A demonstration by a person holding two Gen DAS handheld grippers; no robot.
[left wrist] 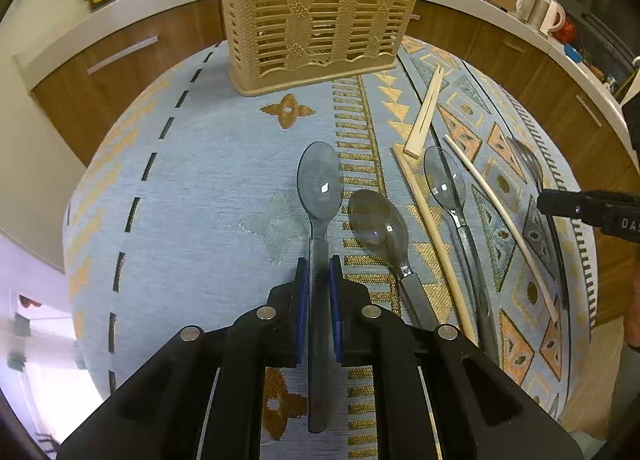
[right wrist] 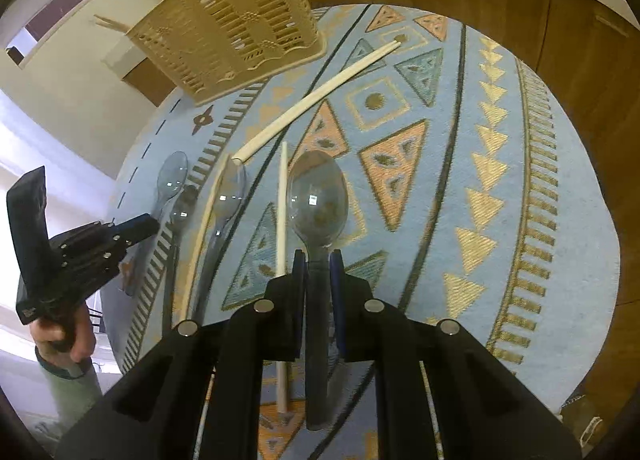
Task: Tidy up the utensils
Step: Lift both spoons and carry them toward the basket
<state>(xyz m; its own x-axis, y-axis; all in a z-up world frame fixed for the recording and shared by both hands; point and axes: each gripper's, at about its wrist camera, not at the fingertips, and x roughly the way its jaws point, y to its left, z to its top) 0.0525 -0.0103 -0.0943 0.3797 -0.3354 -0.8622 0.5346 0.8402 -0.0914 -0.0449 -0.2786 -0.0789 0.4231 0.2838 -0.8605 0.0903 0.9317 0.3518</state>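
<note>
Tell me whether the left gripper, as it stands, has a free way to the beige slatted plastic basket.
Probably yes: bare cloth lies between the left gripper and the basket. Its jaws are already shut on a clear grey plastic spoon.

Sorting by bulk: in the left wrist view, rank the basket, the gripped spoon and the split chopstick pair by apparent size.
1. basket
2. gripped spoon, though nearness to the camera enlarges it
3. split chopstick pair

Left gripper (left wrist: pixel 319 272) and right gripper (right wrist: pixel 317 264) both clamped, angled downward.
</note>
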